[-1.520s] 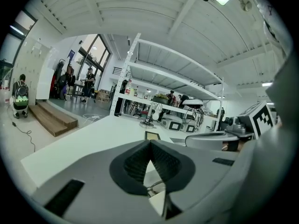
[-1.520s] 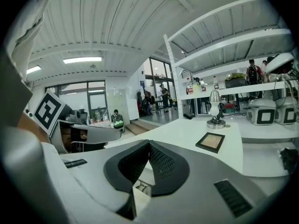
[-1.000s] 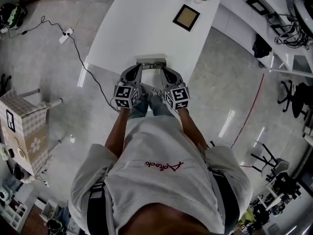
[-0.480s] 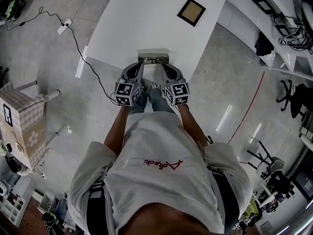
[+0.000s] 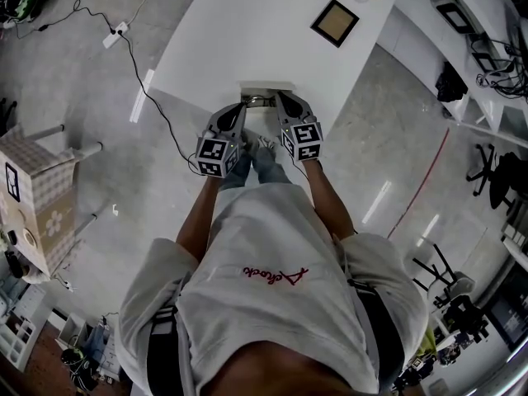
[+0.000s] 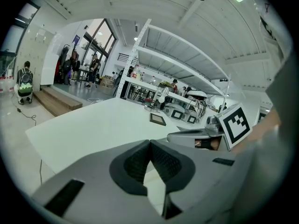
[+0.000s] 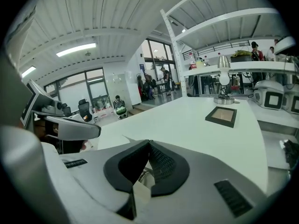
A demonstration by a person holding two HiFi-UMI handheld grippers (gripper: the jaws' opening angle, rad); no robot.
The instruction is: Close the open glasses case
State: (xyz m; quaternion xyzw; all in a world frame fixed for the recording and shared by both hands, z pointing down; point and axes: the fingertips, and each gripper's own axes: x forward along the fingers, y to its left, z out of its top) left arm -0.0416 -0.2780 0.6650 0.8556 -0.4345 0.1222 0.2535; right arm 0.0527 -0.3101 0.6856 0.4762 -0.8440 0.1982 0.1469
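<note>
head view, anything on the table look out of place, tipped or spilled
Nothing stands out. The glasses case sits square at the near edge of the white table, and the picture frame lies flat further back. No spill or damage shows. The case is small and partly covered in this view, so its lid cannot be judged.

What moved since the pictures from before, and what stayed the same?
The right tongs slid forward, up beside the glasses case at the near edge of the table. Nothing was grabbed or let go. The left tongs hardly moved, both tongs stayed shut, and the case stayed put, still looking open.
</note>
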